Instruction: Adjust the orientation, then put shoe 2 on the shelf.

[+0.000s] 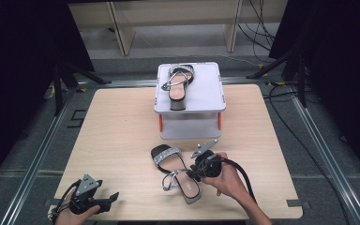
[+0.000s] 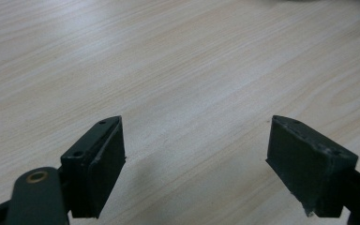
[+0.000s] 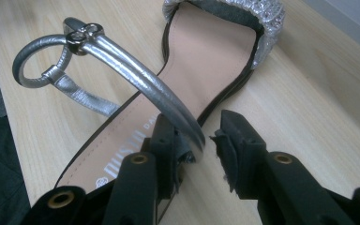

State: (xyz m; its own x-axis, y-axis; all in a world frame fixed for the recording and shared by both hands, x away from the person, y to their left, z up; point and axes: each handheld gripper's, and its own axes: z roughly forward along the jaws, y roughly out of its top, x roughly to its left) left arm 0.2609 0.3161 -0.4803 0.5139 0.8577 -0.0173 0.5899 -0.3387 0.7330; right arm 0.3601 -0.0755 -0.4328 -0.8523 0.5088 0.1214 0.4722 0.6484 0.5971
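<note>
High view cuts both forearms off at the bottom edge, so little more than the hands and a stretch of wrist can be seen. The left hand (image 1: 70,212) sits at the near left corner of the wooden table (image 1: 117,126), partly hidden under the left gripper (image 1: 114,196), which points to the right across bare wood. In the left gripper view its jaws stand spread wide apart with nothing between them, only wood grain below.

The right hand (image 1: 227,180) reaches in at the near middle and holds the right gripper (image 1: 189,174) pointed left toward a silver strappy sandal (image 1: 176,171) that lies flat on the table, toe band away from the person and block heel toward the near edge. From above, the jaw tips are too small and dark to read against the shoe. The right gripper view is clearer: the sandal (image 3: 187,79) fills the upper frame, its toe band cut off at the top edge and its heel hidden behind the jaws. The insole lettering is half covered and cannot be read. The ankle strap (image 3: 136,70) arches down between the jaws, which are set a little apart on either side of the strap's end; whether they press on it cannot be told.

A second, matching sandal (image 1: 179,84) rests on top of a white stand (image 1: 211,91) at the far side of the table, well apart from both hands. The stand's lower shelf is in shadow.
</note>
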